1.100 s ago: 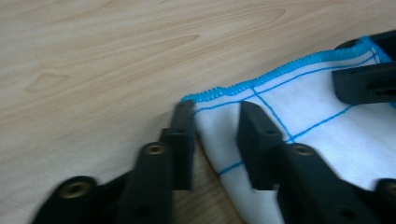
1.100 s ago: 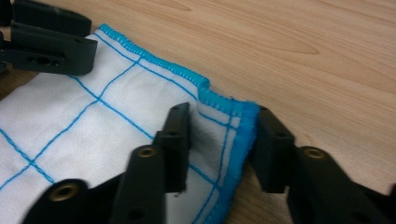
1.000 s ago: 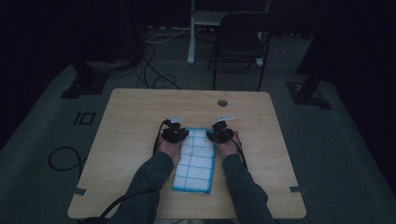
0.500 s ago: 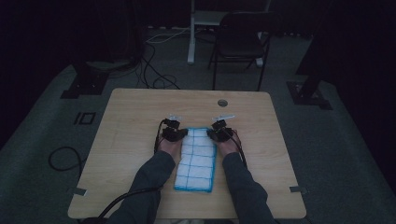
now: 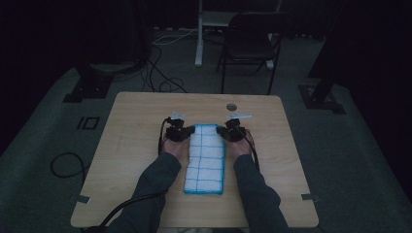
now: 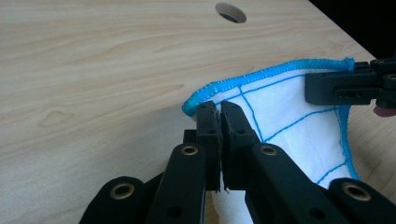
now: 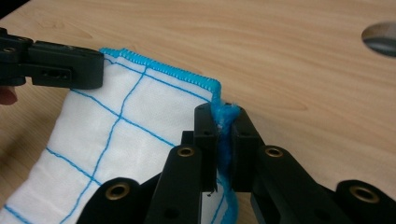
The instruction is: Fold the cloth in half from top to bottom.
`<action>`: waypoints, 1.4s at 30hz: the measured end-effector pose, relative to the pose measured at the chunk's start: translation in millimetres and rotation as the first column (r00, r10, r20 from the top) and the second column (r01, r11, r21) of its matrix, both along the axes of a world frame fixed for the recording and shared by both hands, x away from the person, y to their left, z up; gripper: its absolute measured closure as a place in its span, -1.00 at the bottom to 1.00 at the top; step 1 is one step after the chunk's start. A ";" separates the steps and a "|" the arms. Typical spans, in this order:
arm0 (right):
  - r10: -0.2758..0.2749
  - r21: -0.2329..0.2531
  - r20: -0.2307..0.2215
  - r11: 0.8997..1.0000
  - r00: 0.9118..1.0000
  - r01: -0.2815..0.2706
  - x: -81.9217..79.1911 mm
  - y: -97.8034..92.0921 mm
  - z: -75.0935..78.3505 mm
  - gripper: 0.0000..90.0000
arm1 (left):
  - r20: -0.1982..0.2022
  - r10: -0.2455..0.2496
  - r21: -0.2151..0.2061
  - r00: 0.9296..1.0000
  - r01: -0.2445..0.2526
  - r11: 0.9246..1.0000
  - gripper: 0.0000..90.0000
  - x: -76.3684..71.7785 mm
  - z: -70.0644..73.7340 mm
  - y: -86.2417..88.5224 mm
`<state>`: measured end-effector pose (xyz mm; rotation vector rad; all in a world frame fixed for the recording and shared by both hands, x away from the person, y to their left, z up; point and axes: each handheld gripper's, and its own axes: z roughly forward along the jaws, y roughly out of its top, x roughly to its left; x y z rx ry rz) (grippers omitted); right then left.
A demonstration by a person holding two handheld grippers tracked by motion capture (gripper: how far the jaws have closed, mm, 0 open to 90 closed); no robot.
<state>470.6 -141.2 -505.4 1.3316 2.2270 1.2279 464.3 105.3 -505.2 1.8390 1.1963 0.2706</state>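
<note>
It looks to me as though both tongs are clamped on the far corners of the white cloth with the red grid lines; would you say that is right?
Nearly: the grid lines and hem are blue, not red, as both gripper views show. The rest holds: the left tongs and the right tongs are each clamped on a far corner of the white cloth, which lies on the wooden table.

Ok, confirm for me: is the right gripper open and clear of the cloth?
No, the right gripper is shut on the cloth, with its blue-stitched corner bunched between the jaws.

Bare table [image 5: 136, 145] both sides of cloth [image 5: 206, 160]; beyond far edge, cable hole [image 5: 231, 106] (small, flush).
</note>
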 end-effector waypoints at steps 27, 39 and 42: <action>0.085 0.058 0.089 0.994 0.992 -0.091 -47.3 -0.8 29.8 0.90 | 0.105 -0.051 -0.067 0.993 0.059 0.996 0.95 -47.1 19.4 19.1; 0.101 0.074 0.131 0.991 0.986 -0.111 -83.6 -6.1 29.3 0.90 | 0.134 -0.084 -0.104 0.987 0.098 0.990 0.95 -84.3 24.2 23.4; 0.106 0.071 0.145 0.991 0.984 -0.117 -92.3 -6.6 30.3 0.89 | 0.140 -0.090 -0.106 0.986 0.105 0.989 0.95 -91.4 26.2 24.0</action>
